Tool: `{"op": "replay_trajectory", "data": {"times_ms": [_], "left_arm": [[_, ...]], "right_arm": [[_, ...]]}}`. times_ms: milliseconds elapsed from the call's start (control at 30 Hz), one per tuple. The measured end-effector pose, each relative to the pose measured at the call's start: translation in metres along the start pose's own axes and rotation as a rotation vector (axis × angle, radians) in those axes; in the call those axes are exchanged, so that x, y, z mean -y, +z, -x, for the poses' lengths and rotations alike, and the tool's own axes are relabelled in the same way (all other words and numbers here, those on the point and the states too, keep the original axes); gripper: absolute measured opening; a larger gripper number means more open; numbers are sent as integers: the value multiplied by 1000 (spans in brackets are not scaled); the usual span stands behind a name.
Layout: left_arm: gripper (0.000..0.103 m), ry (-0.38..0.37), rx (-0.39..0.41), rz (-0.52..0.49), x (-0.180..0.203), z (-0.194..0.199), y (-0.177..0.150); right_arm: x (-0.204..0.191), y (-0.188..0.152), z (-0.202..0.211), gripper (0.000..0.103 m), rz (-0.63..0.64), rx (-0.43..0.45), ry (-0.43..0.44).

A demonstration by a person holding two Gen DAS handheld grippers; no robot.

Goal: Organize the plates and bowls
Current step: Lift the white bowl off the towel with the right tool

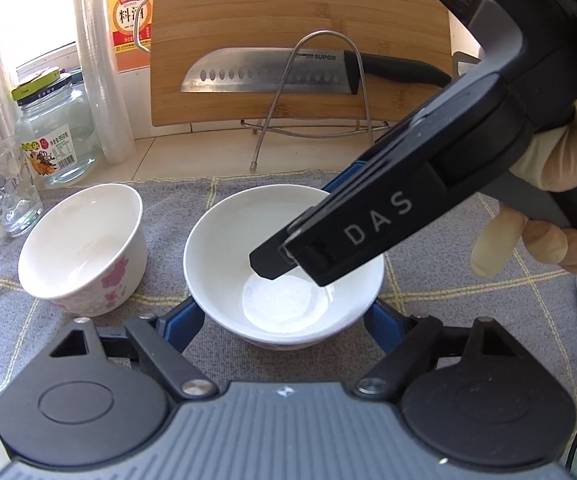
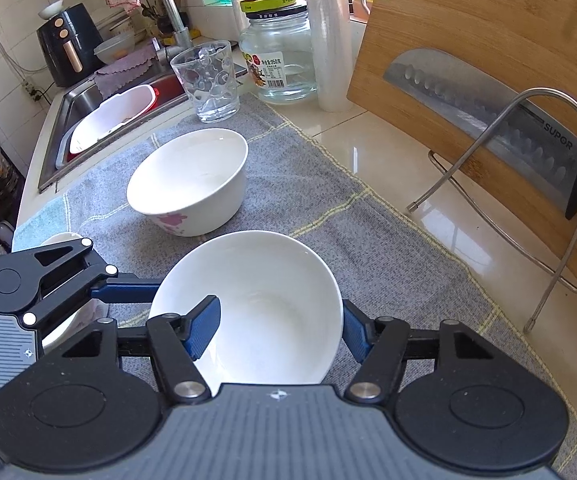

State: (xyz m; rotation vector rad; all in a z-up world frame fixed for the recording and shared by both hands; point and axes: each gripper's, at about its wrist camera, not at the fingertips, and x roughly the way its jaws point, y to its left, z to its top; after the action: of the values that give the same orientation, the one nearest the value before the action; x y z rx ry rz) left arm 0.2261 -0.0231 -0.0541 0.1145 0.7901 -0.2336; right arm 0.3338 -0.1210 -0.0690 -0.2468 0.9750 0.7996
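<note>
A plain white bowl [image 1: 284, 264] [image 2: 264, 304] stands on the grey cloth [image 1: 468, 300] [image 2: 328, 224]. My left gripper [image 1: 284, 332] is open, its blue fingers on either side of the bowl's base. My right gripper [image 2: 280, 332] [image 1: 288, 264] reaches in from the right; one finger is inside the bowl and one outside, the rim between them. Whether they pinch the rim is unclear. A deeper white bowl with pink flowers [image 1: 84, 248] [image 2: 188, 184] stands to the left on the cloth.
A bamboo cutting board [image 1: 296, 36] [image 2: 488, 60] leans on a wire rack [image 1: 320, 92] with a knife [image 1: 288, 72] across it. A glass tumbler [image 1: 2, 192] [image 2: 208, 80], a jar [image 1: 54, 132] [image 2: 278, 56] and the sink [image 2: 100, 116] lie left. A white plate edge [image 2: 60, 320] shows under my left gripper.
</note>
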Motion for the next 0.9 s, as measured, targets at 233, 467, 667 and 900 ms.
{"op": "replay_trajectory", "data": {"times_ms": [233, 467, 667, 900], "left_arm": [[86, -28, 4, -43, 9, 16, -1], [86, -56, 6, -75, 18, 35, -10], [86, -80, 0, -100, 25, 49, -20], [86, -108, -15, -137, 35, 64, -30]], "right_arm": [[-7, -11, 20, 70, -22, 13, -8], [-21, -28, 41, 70, -41, 27, -25], [-34, -43, 53, 70, -61, 34, -33], [-45, -63, 63, 70, -94, 38, -38]]}}
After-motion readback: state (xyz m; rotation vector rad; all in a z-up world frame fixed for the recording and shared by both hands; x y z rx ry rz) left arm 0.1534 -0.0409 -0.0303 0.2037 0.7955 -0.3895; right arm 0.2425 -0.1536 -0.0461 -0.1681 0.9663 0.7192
